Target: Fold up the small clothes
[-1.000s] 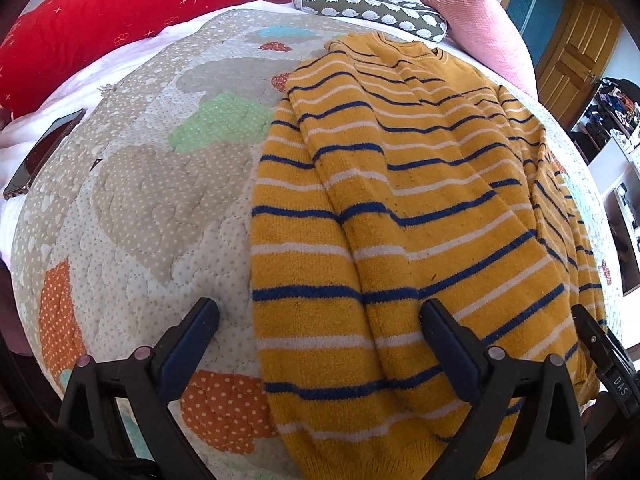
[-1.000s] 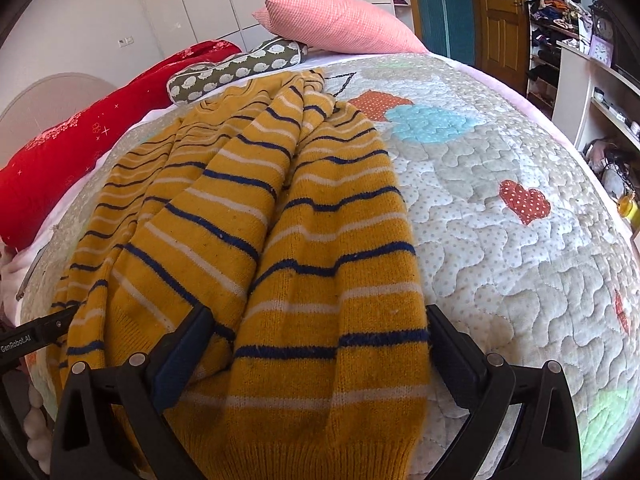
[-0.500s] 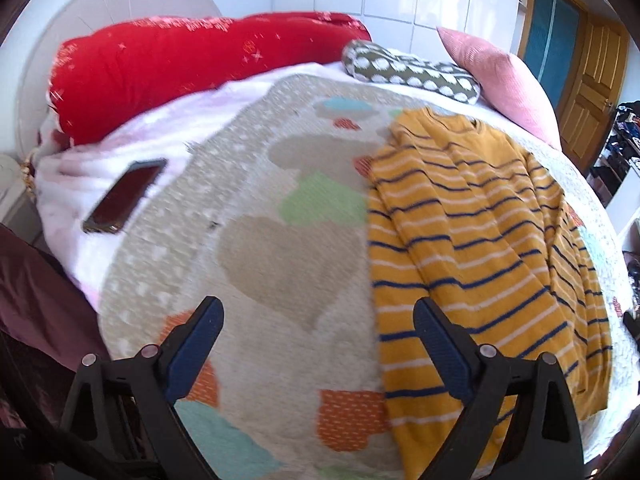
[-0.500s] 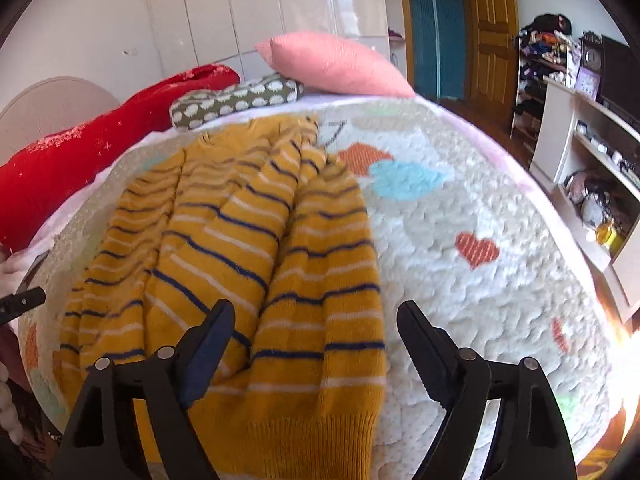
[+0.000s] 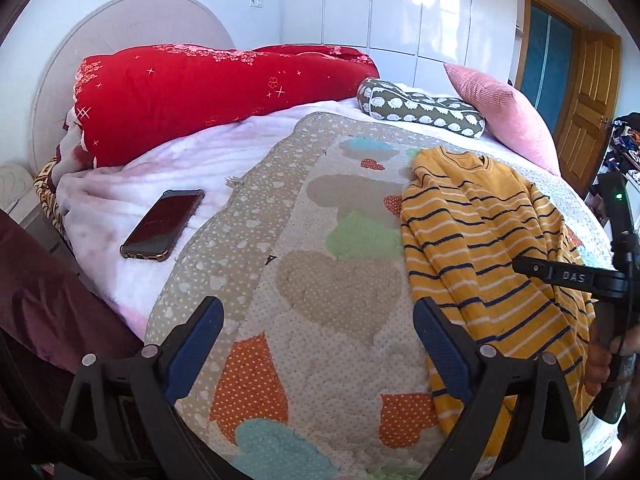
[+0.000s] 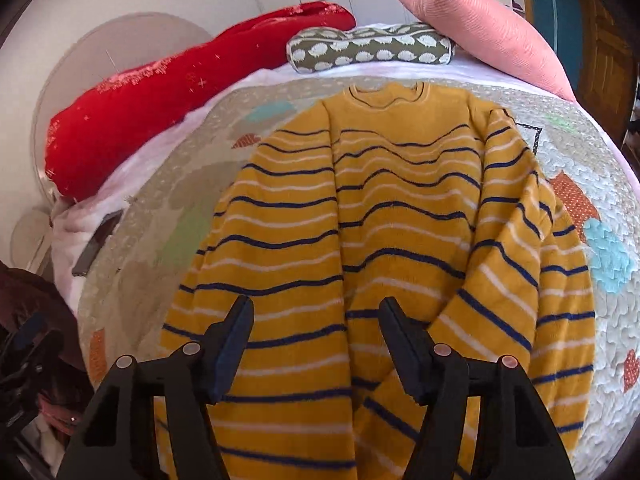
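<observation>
Right gripper [image 6: 314,344] jaws have narrowed, empty, now centred over the sweater [image 6: 400,220]; left gripper [image 5: 316,344] has withdrawn toward 9 o'clock.

A dark phone [image 5: 162,229] lies near the bed's left edge; red duvet [image 5: 208,96], patterned bolster [image 5: 420,108] and pink pillow [image 5: 500,116] apparently line its head end

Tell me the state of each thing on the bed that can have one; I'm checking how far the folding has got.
Sweater: lying on the quilt, both sleeves folded in over the front.
Phone: screen dark, lying flat on the pink blanket.
Left hand-held gripper: open, nothing between its fingers.
Right hand-held gripper: open, has just been closing, above the sweater, gripping nothing.
</observation>
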A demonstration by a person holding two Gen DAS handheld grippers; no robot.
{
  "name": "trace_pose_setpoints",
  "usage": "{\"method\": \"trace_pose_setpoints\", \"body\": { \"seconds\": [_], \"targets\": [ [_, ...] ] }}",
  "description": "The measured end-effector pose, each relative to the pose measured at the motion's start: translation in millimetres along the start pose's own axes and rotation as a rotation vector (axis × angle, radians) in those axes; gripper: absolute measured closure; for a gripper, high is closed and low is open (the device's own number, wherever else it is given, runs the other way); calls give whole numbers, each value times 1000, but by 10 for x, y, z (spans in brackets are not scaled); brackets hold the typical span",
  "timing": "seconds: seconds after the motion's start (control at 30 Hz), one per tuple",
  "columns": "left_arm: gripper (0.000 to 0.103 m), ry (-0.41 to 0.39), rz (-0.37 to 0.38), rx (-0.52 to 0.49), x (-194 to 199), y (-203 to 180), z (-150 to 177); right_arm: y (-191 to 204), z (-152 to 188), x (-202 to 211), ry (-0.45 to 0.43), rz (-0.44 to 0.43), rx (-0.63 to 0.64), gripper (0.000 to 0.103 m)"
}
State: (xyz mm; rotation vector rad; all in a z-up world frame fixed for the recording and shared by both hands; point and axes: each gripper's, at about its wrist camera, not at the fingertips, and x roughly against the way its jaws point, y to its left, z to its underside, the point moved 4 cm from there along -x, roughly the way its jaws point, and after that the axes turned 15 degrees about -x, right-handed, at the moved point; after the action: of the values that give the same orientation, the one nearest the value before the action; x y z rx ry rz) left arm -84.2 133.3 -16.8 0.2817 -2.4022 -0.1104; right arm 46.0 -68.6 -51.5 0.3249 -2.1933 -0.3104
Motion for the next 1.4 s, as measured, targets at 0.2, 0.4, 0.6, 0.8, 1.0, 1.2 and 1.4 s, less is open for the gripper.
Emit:
{"method": "trace_pose_setpoints", "body": {
  "seconds": [0.2,0.4,0.6,0.8,1.0,1.2,1.4],
  "targets": [
    [7,-6,31,38,-79,215,114,-1,-63,-358,123,71,11,92],
    [7,5,45,80,-185,412,220,430,-162,-82,37,131,157,96],
    [7,2,51,130,-202,639,309,424,-317,-311,24,173,122,54],
    [7,20,57,175,-265,822,419,363,-240,-654,137,181,98,96],
    [7,28,48,197,-298,932,482,1116,-263,-426,125,51,203,99],
    [7,38,26,204,-235,967,498,2331,-348,-690,181,-178,219,99],
    [7,41,3,204,-79,967,514,3004,-263,-1261,306,-299,93,79]
  ]
}}
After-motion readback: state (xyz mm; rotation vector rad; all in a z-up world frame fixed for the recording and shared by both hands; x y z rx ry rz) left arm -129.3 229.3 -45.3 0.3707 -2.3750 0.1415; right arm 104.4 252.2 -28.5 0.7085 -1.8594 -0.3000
